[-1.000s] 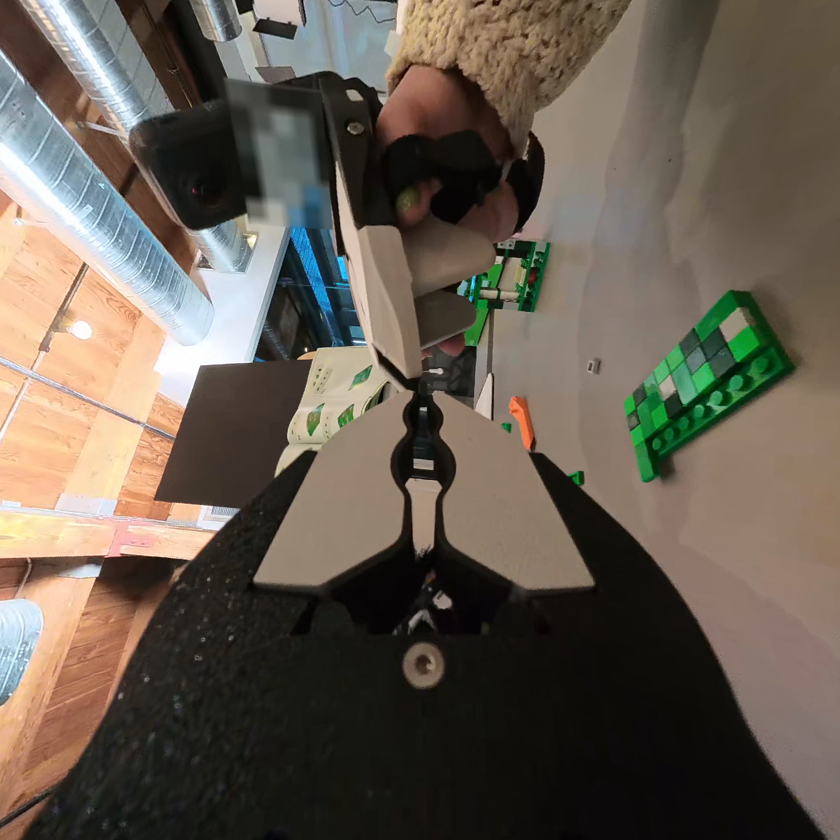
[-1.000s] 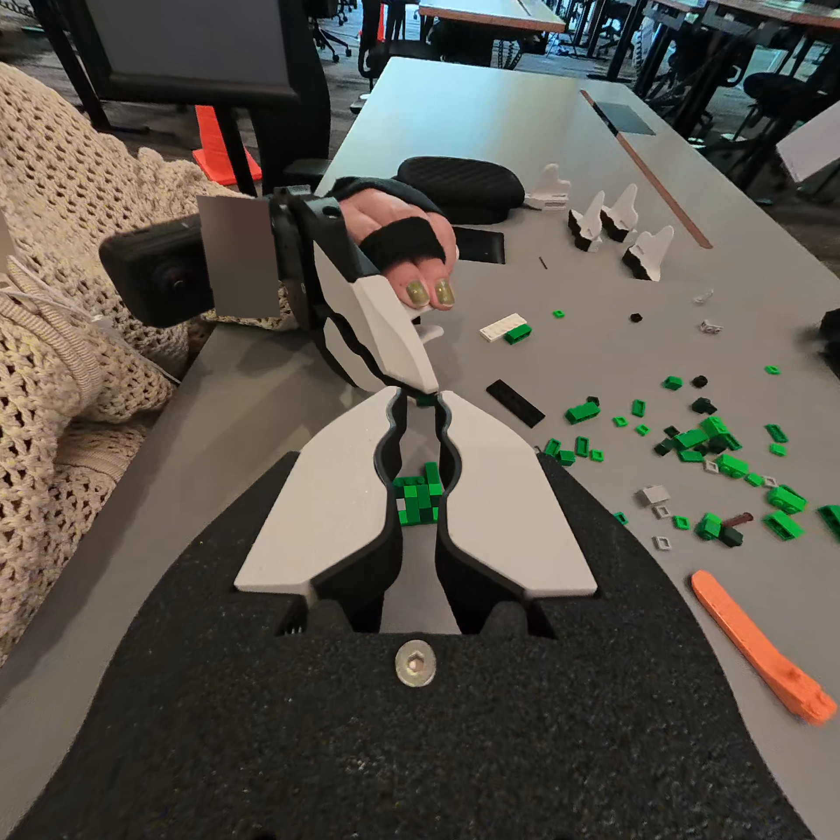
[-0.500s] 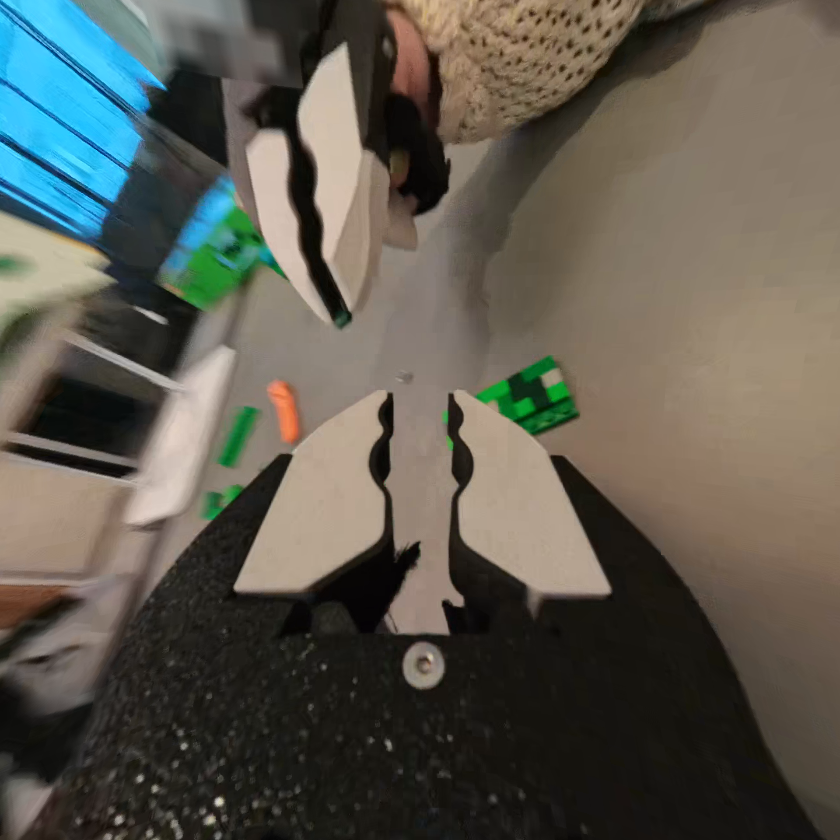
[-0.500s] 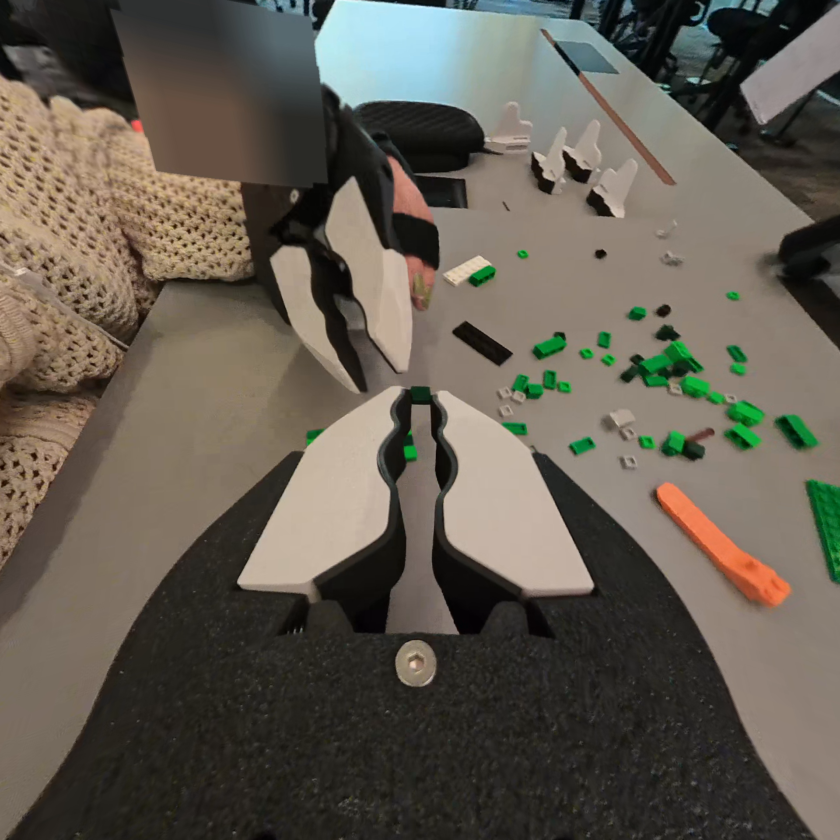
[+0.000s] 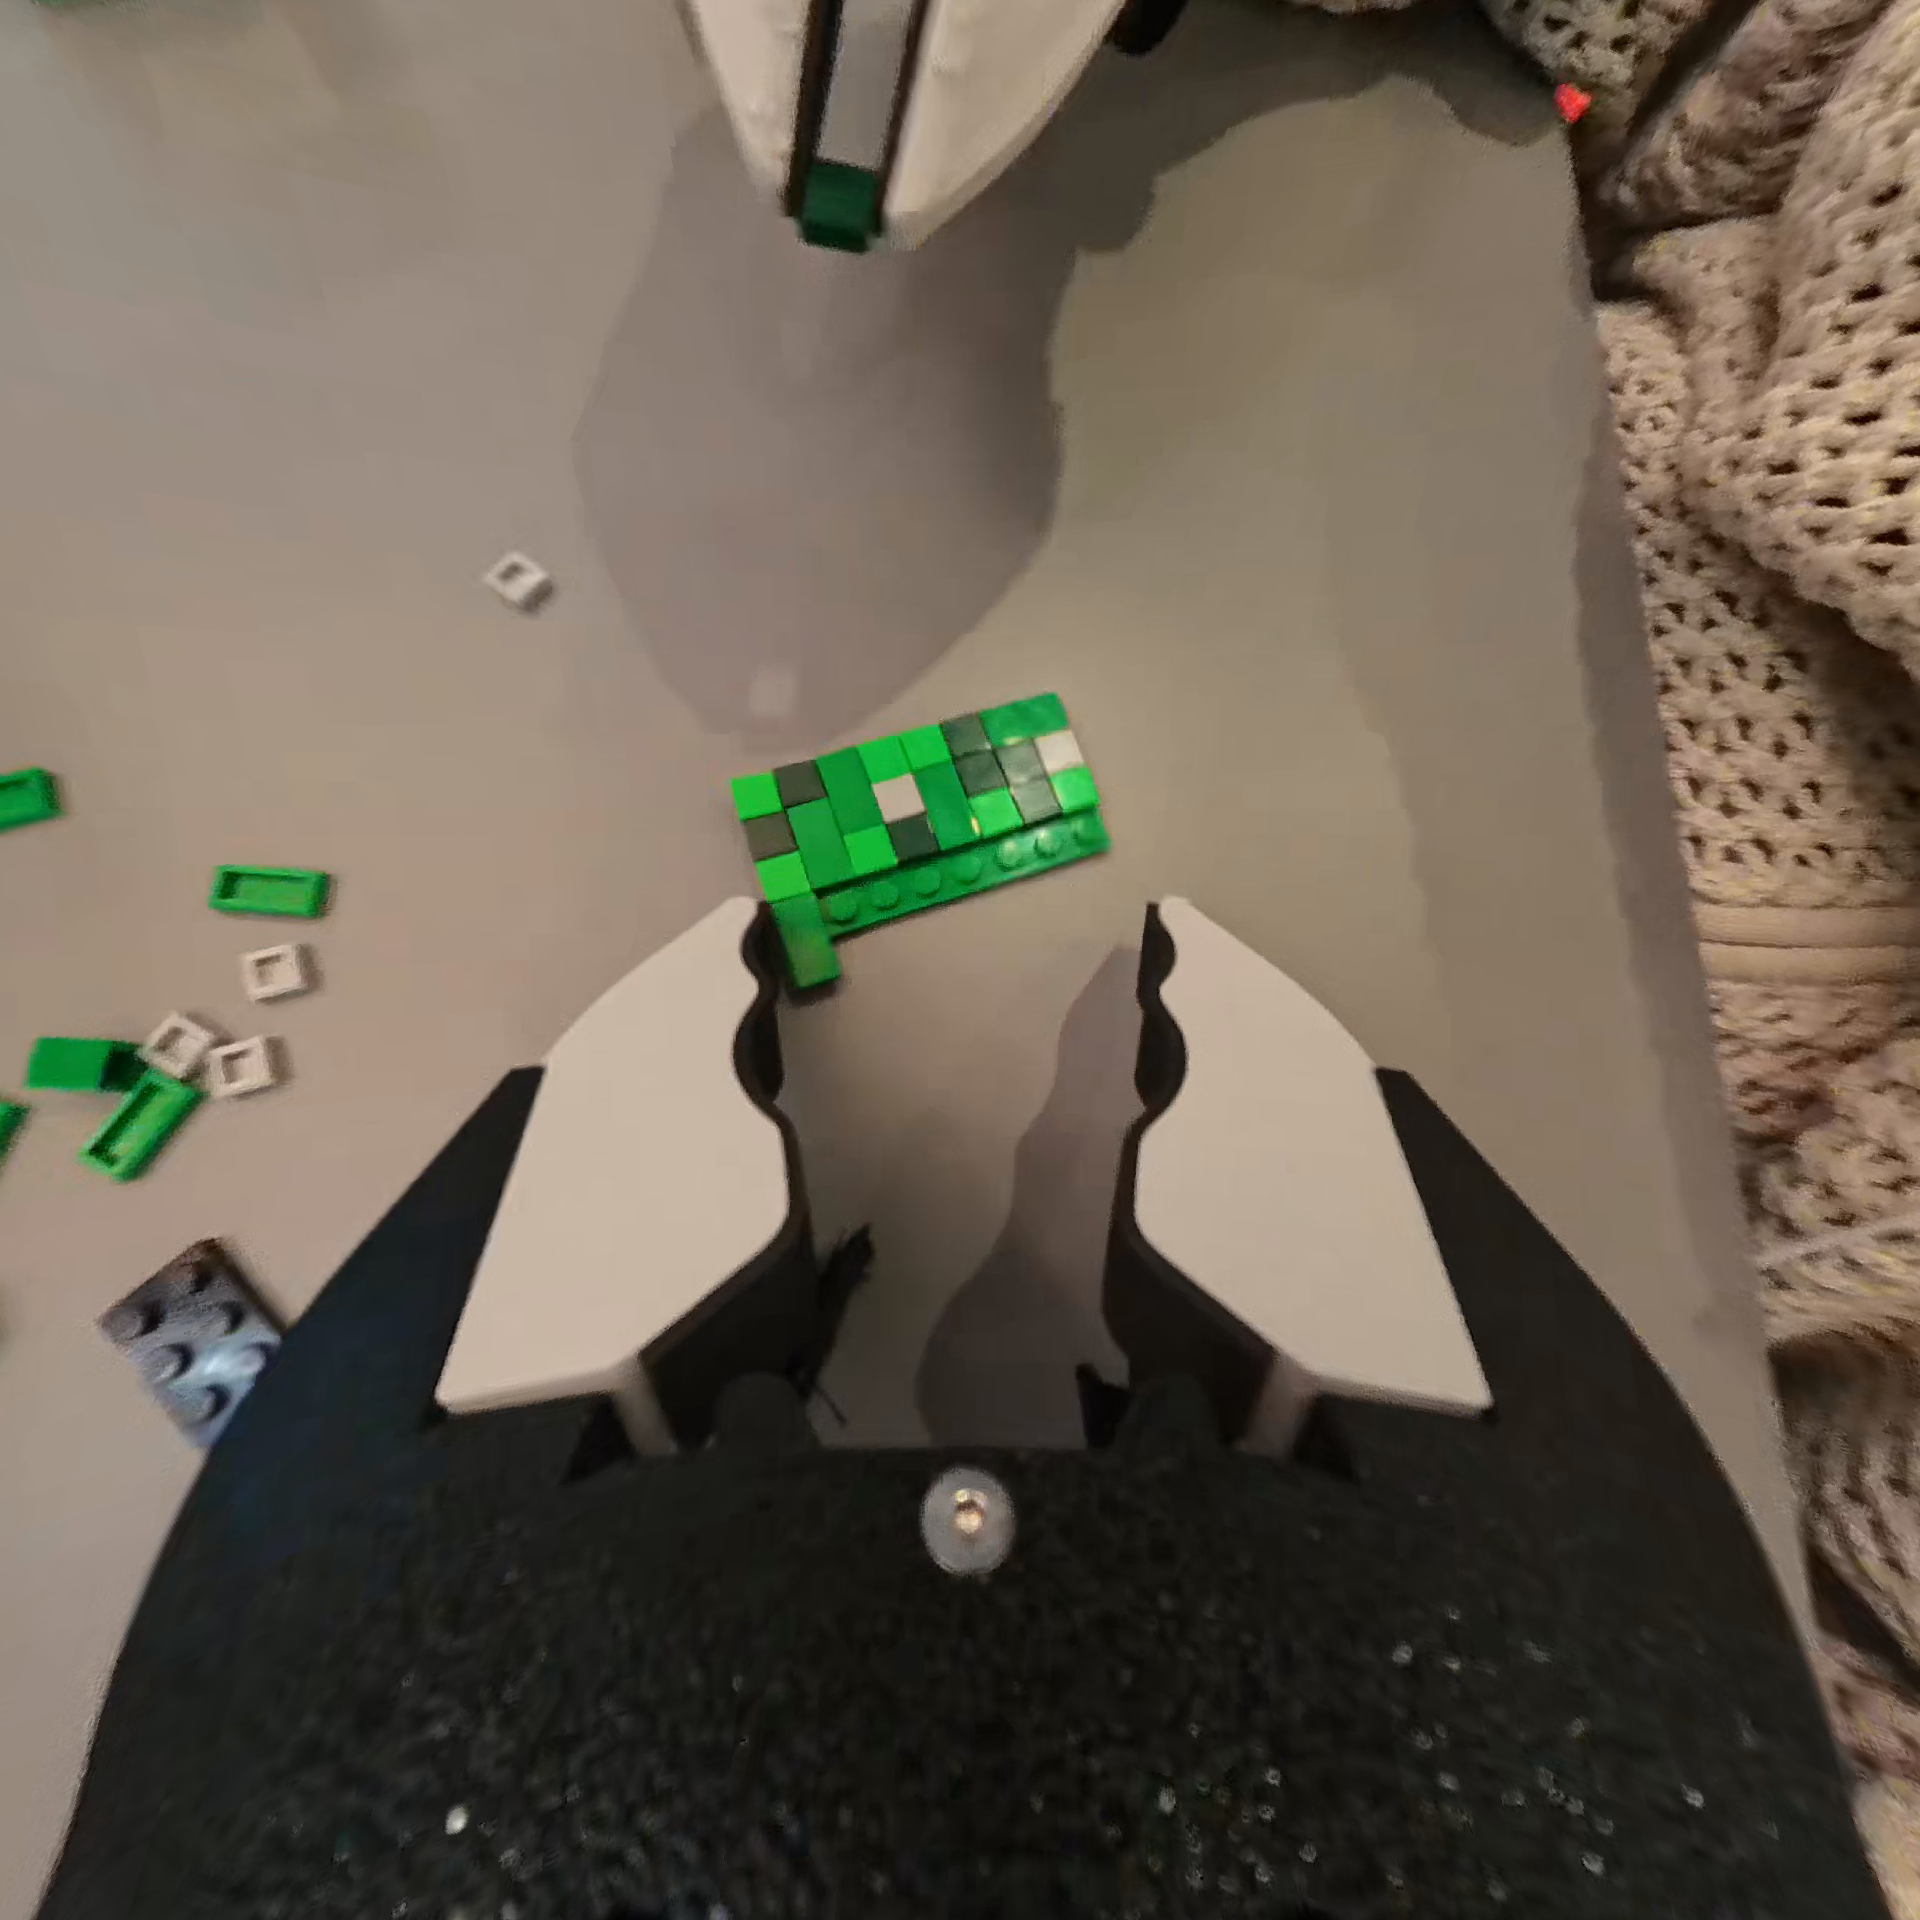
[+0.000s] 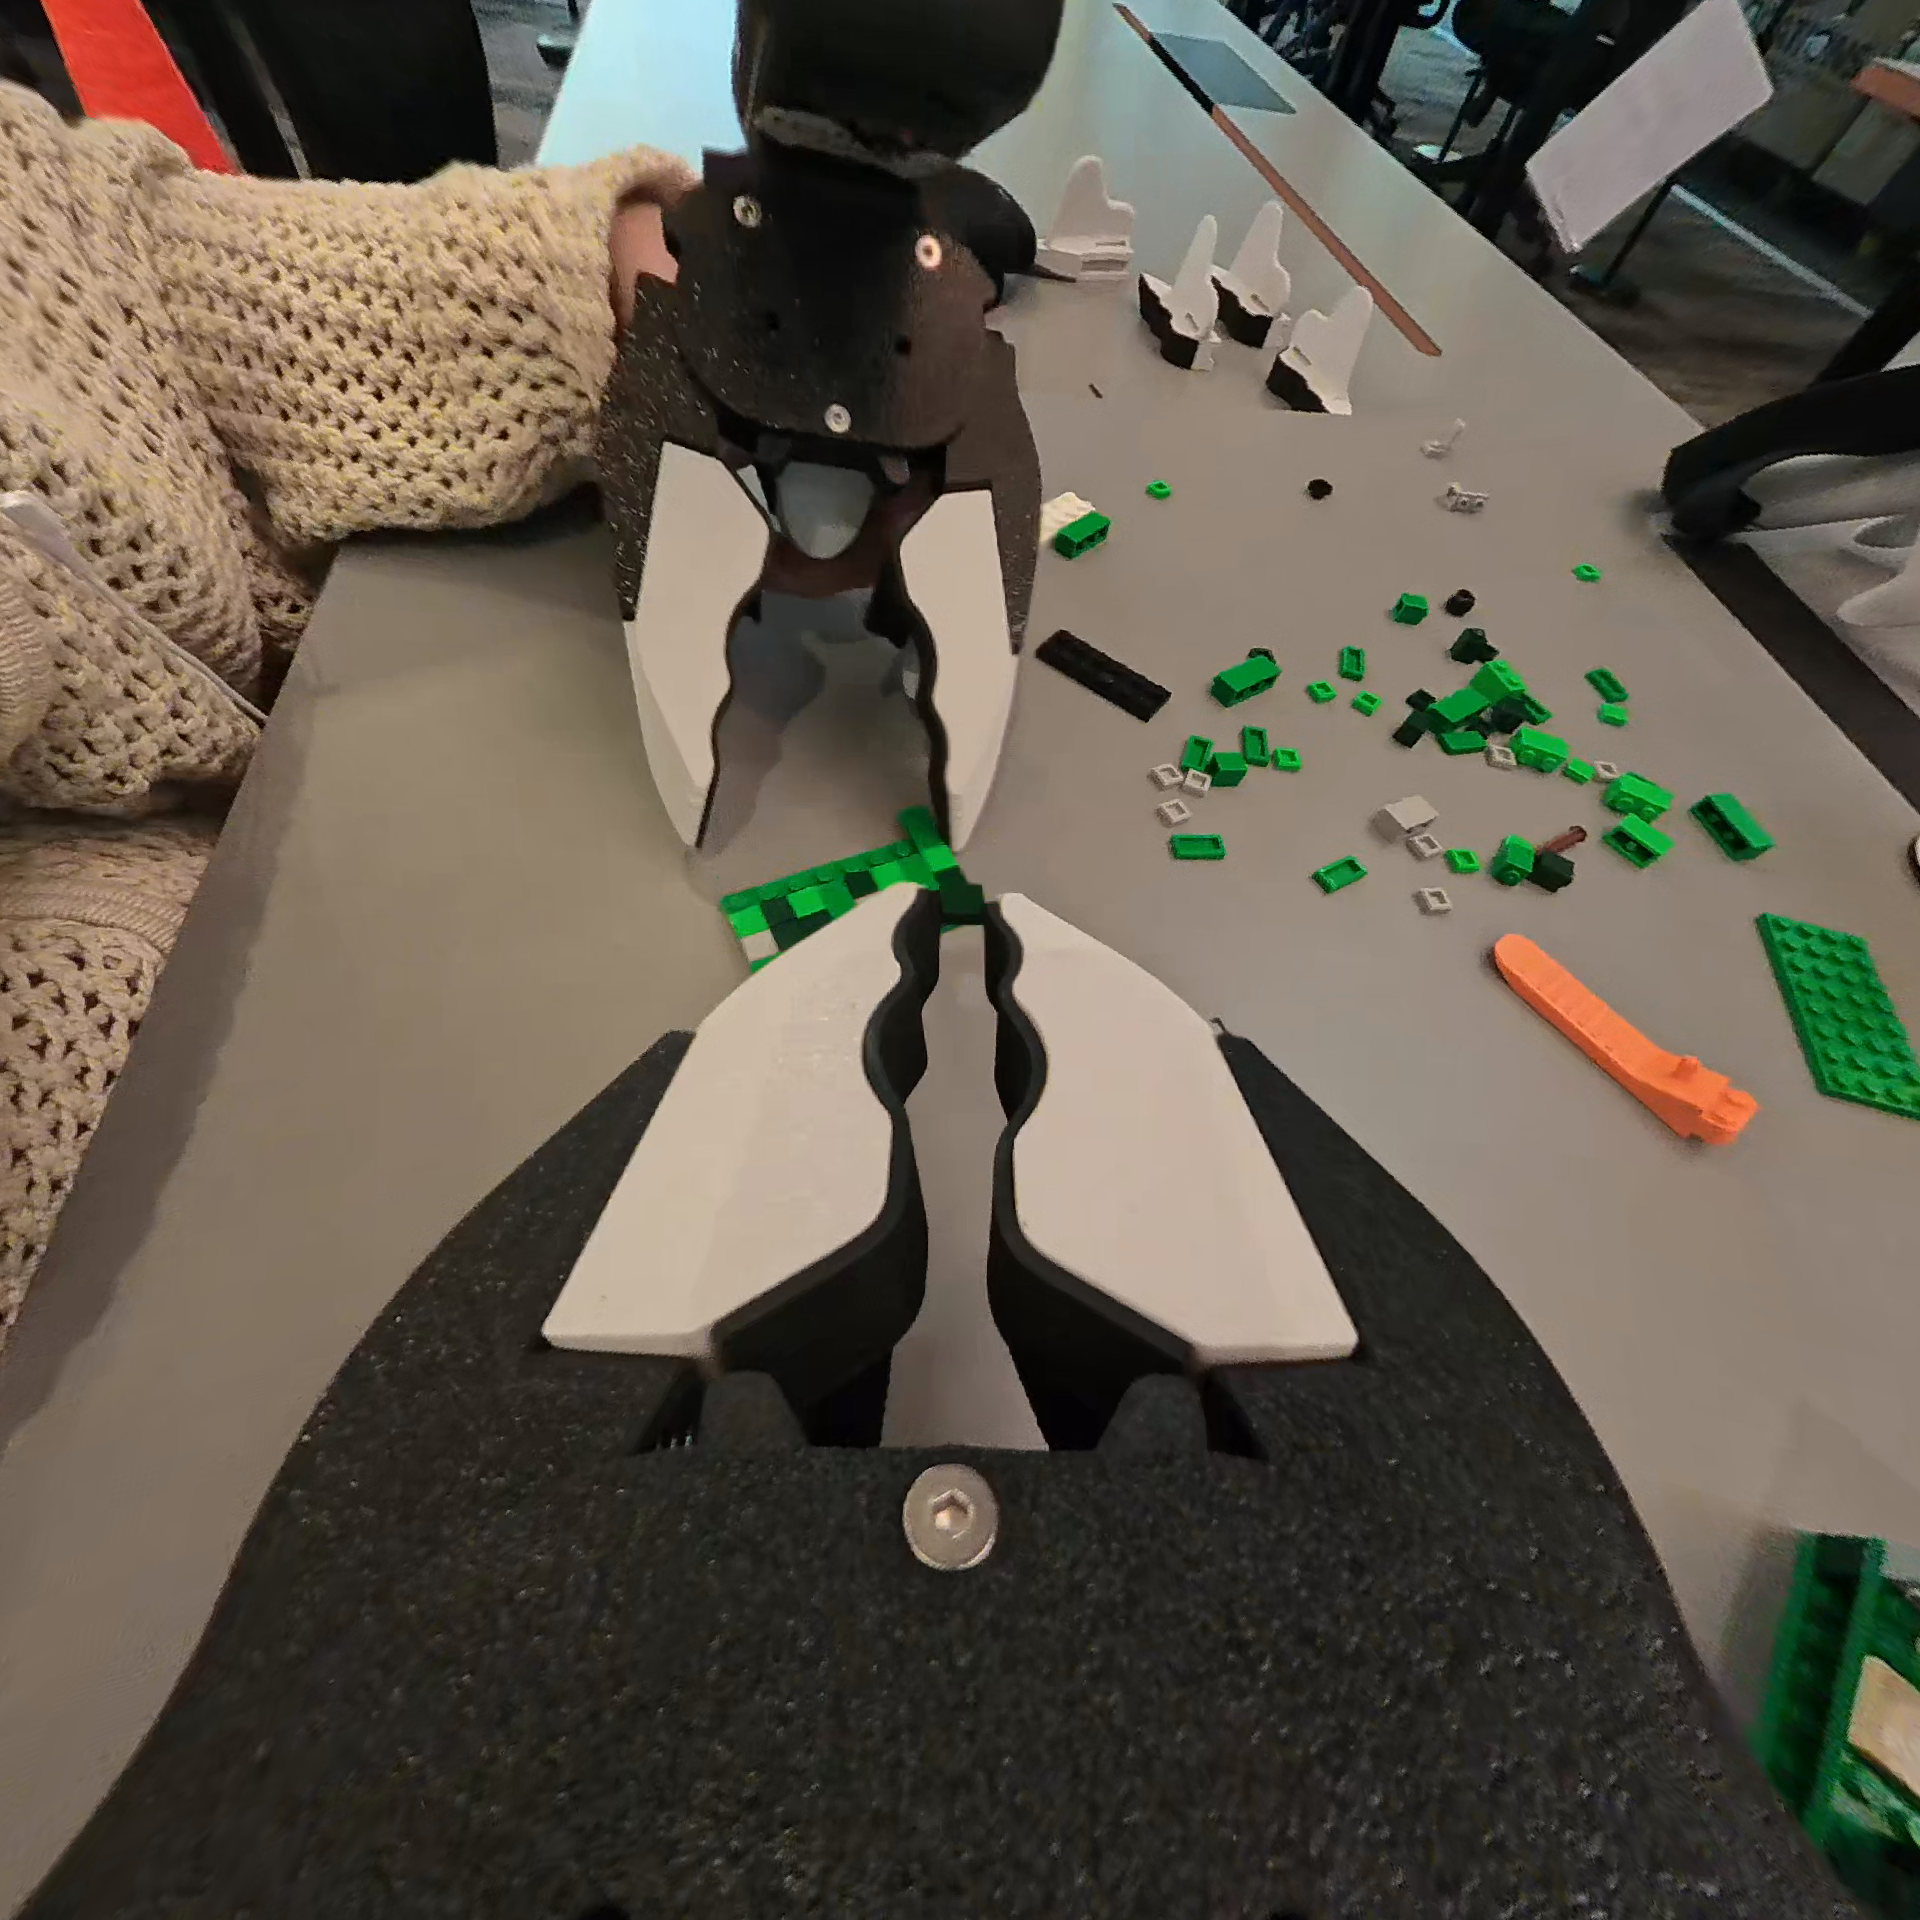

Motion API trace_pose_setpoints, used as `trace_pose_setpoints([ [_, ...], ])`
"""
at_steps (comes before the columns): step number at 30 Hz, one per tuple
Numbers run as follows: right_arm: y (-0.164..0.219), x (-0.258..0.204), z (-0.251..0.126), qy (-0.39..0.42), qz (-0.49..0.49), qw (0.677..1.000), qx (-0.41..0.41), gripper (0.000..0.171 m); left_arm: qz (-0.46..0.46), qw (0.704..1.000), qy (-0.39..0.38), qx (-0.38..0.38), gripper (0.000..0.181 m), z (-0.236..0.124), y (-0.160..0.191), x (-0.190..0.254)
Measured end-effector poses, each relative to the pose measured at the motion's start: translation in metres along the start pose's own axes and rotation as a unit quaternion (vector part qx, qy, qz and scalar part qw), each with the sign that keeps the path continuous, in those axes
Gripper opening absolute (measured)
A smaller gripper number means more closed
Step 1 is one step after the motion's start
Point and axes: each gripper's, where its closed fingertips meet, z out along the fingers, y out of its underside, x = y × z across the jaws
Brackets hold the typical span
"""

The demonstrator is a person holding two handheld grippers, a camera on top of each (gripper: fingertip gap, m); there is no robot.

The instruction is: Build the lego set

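Grey tabletop (image 6: 436,935), long and matte, set in an open workroom with more desks and dark chairs behind it; a person's cream knitted sleeve (image 6: 312,343) rests along its near edge.

Item: left gripper (image 5: 951,935), white fingers on a black body, spread wide and empty, poised over the table. Its left fingertip stands just beside the short leg of the build.

Item: right gripper (image 6: 961,914), same make, drawn narrow and clamped on a small dark green brick (image 5: 836,203), held clear above the table and well apart from the build in the left wrist view.

Item: green lego panel (image 5: 920,816), a flat plate tiled in light green, dark green and grey squares, one row of studs bare along its near edge. It lies loose on the table between the two grippers.

Item: orange plastic brick separator (image 6: 1621,1044), lying to the right.

Item: green studded baseplate (image 6: 1839,1008), beside it.

Item: scatter of loose green, grey and black pieces (image 6: 1455,727), far right.

Risks, judged: nothing pins the panel, so pressing the brick down may slide or tip it. The narrow hold on so small a brick may let it twist or drop. The left fingertip, so near, may nudge the build askew.
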Motion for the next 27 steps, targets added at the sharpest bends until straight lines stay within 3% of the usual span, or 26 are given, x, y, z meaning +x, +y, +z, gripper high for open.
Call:
trace_pose_setpoints([
  [1, 0.0, -0.001, -0.001, 0.004, -0.002, 1.0, -0.001, 0.008, 0.002, 1.0, 0.015, -0.007, 0.062, 0.0, 0.0, 0.007],
  [4, 0.002, -0.005, -0.003, 0.01, -0.003, 1.0, -0.004, 0.008, -0.01, 0.996, 0.089, -0.011, 0.061, 0.003, -0.004, 0.036],
  [6, 0.004, -0.009, -0.004, 0.008, -0.002, 1.0, -0.006, 0.008, 0.005, 0.989, 0.145, -0.013, 0.047, 0.004, -0.004, 0.056],
  [7, 0.005, -0.012, -0.004, 0.005, 0.001, 1.0, -0.007, 0.008, 0.029, 0.991, 0.132, -0.014, 0.041, 0.006, -0.004, 0.054],
  [10, 0.009, -0.026, -0.004, -0.016, 0.004, 1.0, -0.015, 0.008, 0.105, 0.993, 0.051, -0.012, 0.053, 0.012, -0.002, 0.034],
  [15, 0.014, -0.041, -0.001, -0.031, -0.019, 0.999, -0.033, 0.008, 0.103, 0.992, 0.076, 0.001, 0.073, 0.02, -0.007, 0.044],
  [27, 0.019, -0.066, 0.006, -0.038, -0.024, 0.998, -0.032, 0.007, 0.132, 0.99, 0.052, 0.012, 0.041, 0.031, -0.013, 0.045],
])
